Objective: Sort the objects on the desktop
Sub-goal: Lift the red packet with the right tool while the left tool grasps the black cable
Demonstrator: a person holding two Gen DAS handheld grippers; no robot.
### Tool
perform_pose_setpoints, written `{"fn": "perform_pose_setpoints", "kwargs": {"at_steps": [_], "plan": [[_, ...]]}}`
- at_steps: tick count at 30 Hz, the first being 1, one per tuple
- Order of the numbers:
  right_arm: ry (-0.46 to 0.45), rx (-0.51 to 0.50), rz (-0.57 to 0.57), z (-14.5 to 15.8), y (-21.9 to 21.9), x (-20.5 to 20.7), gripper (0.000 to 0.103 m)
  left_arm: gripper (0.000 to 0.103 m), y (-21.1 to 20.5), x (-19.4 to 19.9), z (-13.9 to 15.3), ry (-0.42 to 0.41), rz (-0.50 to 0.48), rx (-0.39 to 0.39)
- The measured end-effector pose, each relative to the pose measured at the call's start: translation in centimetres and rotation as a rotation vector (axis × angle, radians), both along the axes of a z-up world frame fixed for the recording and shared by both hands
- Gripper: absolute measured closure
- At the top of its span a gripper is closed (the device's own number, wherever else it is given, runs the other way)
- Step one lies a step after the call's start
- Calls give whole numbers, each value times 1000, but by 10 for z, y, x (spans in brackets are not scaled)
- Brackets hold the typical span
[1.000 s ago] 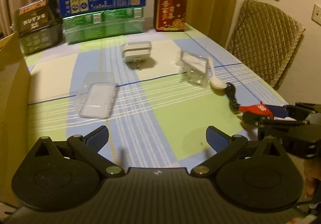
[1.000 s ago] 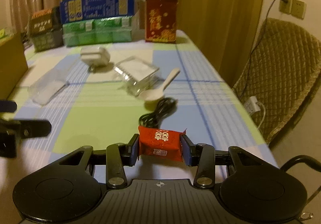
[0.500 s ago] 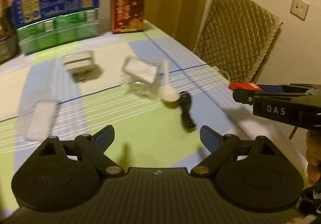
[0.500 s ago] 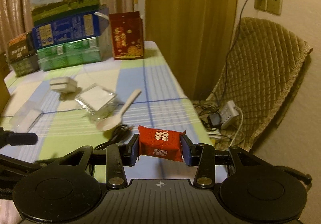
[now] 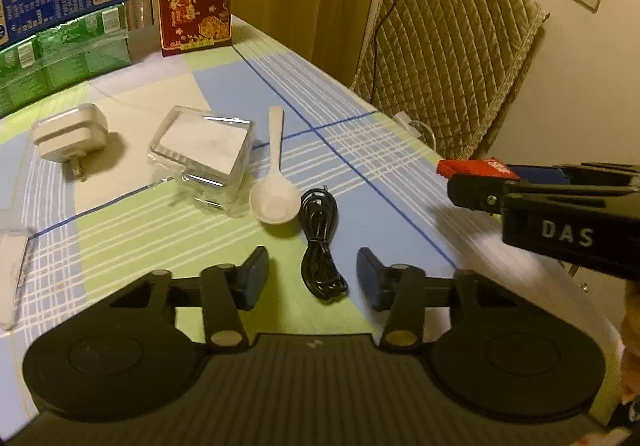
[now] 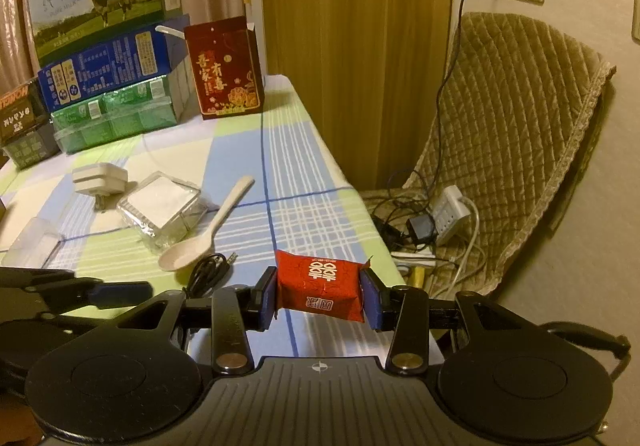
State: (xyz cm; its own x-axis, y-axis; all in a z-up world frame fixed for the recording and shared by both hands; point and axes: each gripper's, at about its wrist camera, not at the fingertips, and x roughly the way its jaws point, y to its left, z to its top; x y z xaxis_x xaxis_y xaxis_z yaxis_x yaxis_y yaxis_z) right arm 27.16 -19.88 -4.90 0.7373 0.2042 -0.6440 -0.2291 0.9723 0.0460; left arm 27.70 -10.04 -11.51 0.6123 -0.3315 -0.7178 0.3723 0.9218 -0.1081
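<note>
Presently catalogued, largest item first.

Table point(image 6: 312, 182): checked cloth in blue, green and white, bearing all loose items.

Carton stack point(image 6: 108, 58): milk boxes standing along the far edge; contents are not showing.

Red gift box point(image 6: 226, 70): standing upright beside the stack, top flap lifting; inside cannot be seen.

Right gripper point(image 6: 319, 296): pads are pressing both ends of the red packet point(image 6: 320, 284), carrying it above the table's near right edge. Judged light, soft and crushable, with a slick wrapper; gripping across the short ends, as now, is suiting it, with gentle pressure.

Left gripper point(image 5: 312, 278): jaws are standing apart, holding nothing, hovering low with the black cable point(image 5: 320, 242) lying between the fingers.

Clear plastic box point(image 5: 202, 158): lying tilted mid-table, a white pad showing inside. Judged rigid, slippery and prone to cracking; best taken across opposite walls.

White charger point(image 5: 70, 132): resting prongs-forward, left of the clear box.

Flat clear case point(image 6: 34, 246): lying at the left edge, a white insert showing faintly inside.

White spoon point(image 5: 274, 182): lying bowl nearest, just beside the cable. Judged light, stiff; handle is offering the easiest hold.
</note>
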Motion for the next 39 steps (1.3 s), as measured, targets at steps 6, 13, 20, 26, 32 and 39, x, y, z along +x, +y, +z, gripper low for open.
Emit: {"fn": "perform_pose_setpoints", "kwargs": {"at_steps": [6, 13, 20, 26, 32, 39], "plan": [[9, -10, 20, -3, 5, -1, 63, 93, 4, -5, -1, 18, -2, 38], [41, 13, 68, -8, 15, -11, 63, 94, 46, -54, 5, 55, 107, 38], [70, 15, 160, -17, 39, -37, 63, 94, 84, -98, 11, 81, 232, 20], [87, 20, 180, -18, 50, -63, 63, 94, 90, -110, 22, 72, 285, -14], [67, 17, 194, -3, 53, -82, 63, 95, 94, -125, 40, 43, 302, -32], [70, 11, 196, 0, 54, -97, 63, 94, 94, -140, 36, 72, 280, -16]]}}
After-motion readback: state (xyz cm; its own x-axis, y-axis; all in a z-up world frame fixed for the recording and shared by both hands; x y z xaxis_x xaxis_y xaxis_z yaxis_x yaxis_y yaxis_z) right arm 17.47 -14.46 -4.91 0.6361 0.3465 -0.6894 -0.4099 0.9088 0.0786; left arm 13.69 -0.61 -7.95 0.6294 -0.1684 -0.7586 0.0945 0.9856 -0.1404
